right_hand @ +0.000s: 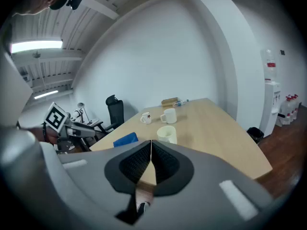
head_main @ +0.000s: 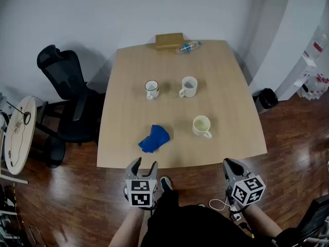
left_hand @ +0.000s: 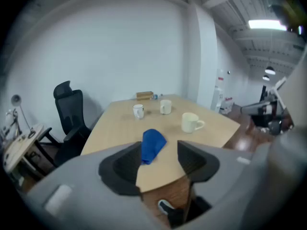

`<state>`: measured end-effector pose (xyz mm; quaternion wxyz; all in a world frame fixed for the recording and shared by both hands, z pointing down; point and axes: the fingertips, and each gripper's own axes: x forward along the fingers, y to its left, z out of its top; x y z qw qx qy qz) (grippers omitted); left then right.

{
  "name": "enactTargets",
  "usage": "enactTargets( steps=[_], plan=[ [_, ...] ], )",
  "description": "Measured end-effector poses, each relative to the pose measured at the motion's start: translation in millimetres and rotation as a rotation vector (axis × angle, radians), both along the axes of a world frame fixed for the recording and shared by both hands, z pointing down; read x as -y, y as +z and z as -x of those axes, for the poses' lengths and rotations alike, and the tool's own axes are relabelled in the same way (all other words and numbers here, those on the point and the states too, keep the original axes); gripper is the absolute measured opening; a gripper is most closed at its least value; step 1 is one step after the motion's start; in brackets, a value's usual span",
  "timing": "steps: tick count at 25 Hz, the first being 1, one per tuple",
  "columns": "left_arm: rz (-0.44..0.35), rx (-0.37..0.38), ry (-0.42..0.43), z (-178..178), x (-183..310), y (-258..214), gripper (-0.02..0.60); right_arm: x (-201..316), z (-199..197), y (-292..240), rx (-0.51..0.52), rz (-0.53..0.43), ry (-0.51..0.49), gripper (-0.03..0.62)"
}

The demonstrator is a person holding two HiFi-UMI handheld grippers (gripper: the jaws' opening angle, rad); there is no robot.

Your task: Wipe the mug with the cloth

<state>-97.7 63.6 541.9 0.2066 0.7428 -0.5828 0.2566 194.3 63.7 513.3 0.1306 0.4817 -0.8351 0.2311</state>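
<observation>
A crumpled blue cloth (head_main: 154, 138) (left_hand: 152, 143) (right_hand: 125, 139) lies near the front edge of the wooden table (head_main: 234, 91). A cream mug (head_main: 201, 125) (left_hand: 192, 122) (right_hand: 166, 134) stands to its right. Farther back are a white mug (head_main: 189, 86) (left_hand: 165, 106) and a small dark-rimmed mug (head_main: 151, 89) (left_hand: 138, 111). My left gripper (head_main: 144, 164) (left_hand: 159, 150) hangs open and empty just short of the table edge, in line with the cloth. My right gripper (head_main: 230, 164) (right_hand: 151, 145) is shut on nothing, off the front right edge.
A cardboard box (head_main: 169, 40) and a plastic bottle (head_main: 188, 47) lie at the table's far edge. A black office chair (head_main: 69, 94) stands at the left, a round side table (head_main: 19, 133) beyond it. A black bin (head_main: 266, 99) sits on the floor at the right.
</observation>
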Motion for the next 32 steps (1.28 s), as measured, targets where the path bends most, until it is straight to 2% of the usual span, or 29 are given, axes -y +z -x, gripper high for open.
enactTargets(
  steps=[2,4,8,10,11,12,13,15,18,21,26,32],
  plan=[
    [0.065,0.133,0.088,21,46,32,0.253,27,16,-10,-0.009,-0.02,0.014,0.008],
    [0.153,0.21,0.184,29,86,65,0.292,55,32,-15,-0.022,-0.038,0.024,0.008],
    [0.331,0.276,0.319,25,135,130,0.29,100,52,7,-0.077,-0.005,0.022,0.008],
    [0.4,0.302,0.343,21,140,156,0.288,112,56,35,-0.133,0.056,-0.008,0.013],
    [0.419,0.304,0.342,20,140,165,0.257,116,56,51,-0.168,0.089,-0.029,0.043],
    [0.426,0.302,0.337,20,141,172,0.198,119,56,68,-0.208,0.119,-0.053,0.1],
    [0.423,0.295,0.33,20,142,175,0.177,123,55,84,-0.253,0.143,-0.076,0.134],
    [0.415,0.274,0.305,22,143,176,0.159,130,52,112,-0.33,0.182,-0.108,0.186],
    [0.406,0.248,0.291,24,141,174,0.145,140,47,142,-0.374,0.225,-0.124,0.227],
    [0.414,0.173,0.274,24,138,168,0.137,153,47,161,-0.432,0.239,-0.147,0.227],
    [0.438,0.083,0.255,15,121,151,0.138,158,55,169,-0.563,0.252,-0.256,0.191],
    [0.376,0.027,0.282,0,115,126,0.138,162,62,166,-0.625,0.18,-0.297,0.124]
  ],
)
